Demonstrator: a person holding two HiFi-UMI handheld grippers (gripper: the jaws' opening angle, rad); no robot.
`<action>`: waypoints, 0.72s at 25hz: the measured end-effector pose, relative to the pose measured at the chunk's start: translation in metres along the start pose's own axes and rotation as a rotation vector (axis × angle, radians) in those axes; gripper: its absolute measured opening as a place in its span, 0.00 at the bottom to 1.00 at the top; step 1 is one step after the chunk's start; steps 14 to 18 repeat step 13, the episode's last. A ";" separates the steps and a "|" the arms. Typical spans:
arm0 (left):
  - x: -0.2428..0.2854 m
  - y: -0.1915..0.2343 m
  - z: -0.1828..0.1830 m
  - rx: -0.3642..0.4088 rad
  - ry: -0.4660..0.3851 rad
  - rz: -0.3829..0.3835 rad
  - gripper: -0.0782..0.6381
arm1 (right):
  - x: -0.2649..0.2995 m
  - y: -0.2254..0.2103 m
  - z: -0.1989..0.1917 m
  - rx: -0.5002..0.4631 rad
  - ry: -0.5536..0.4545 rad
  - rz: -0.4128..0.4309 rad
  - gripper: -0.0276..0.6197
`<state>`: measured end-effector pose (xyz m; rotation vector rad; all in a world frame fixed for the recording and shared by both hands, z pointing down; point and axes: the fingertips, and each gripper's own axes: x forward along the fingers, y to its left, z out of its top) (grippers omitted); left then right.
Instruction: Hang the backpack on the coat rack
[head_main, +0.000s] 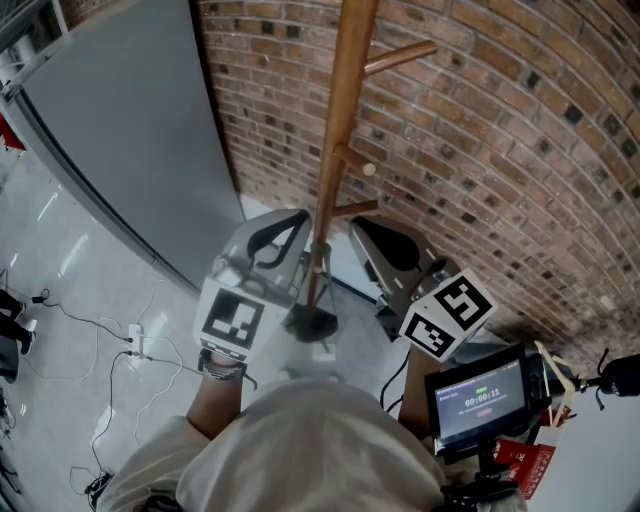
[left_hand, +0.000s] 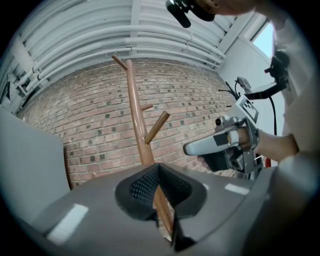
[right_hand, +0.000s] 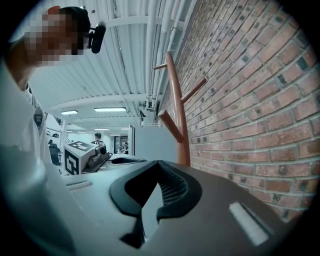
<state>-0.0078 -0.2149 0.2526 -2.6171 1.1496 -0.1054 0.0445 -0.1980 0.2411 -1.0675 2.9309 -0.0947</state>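
1. Grippers: the left gripper has its dark jaws pressed together at the tips, with nothing held between them. The right gripper is likewise closed and empty.
2. From the head view, the left gripper and the right gripper are held side by side, both aimed toward the brick wall.
3. The coat rack stands upright just in front of that wall. Its wooden pole rises between the two grippers, the left one just beside it and the right one a little farther off.
4. A wooden peg juts to the right from the pole in the head view, and shorter pegs sit lower down. The dark base rests on the pale floor.
5. In the left gripper view the coat rack stands straight ahead, and the right gripper reaches in from the right side.
6. In the right gripper view the coat rack stands close against the bricks, and the left gripper shows at the left with its marker cube.
7. A grey panel leans along the wall at the left, and cables lie on the floor.
8. A small screen is lit at the lower right of the head view.
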 end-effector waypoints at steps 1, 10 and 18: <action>0.000 0.000 -0.001 -0.001 0.002 0.000 0.11 | 0.000 0.001 -0.001 0.000 0.001 0.001 0.04; -0.001 -0.001 -0.005 -0.006 0.009 -0.001 0.11 | 0.001 0.001 -0.005 0.013 0.010 0.005 0.04; -0.002 -0.001 -0.006 -0.006 0.010 -0.001 0.11 | 0.002 0.002 -0.007 0.018 0.011 0.007 0.04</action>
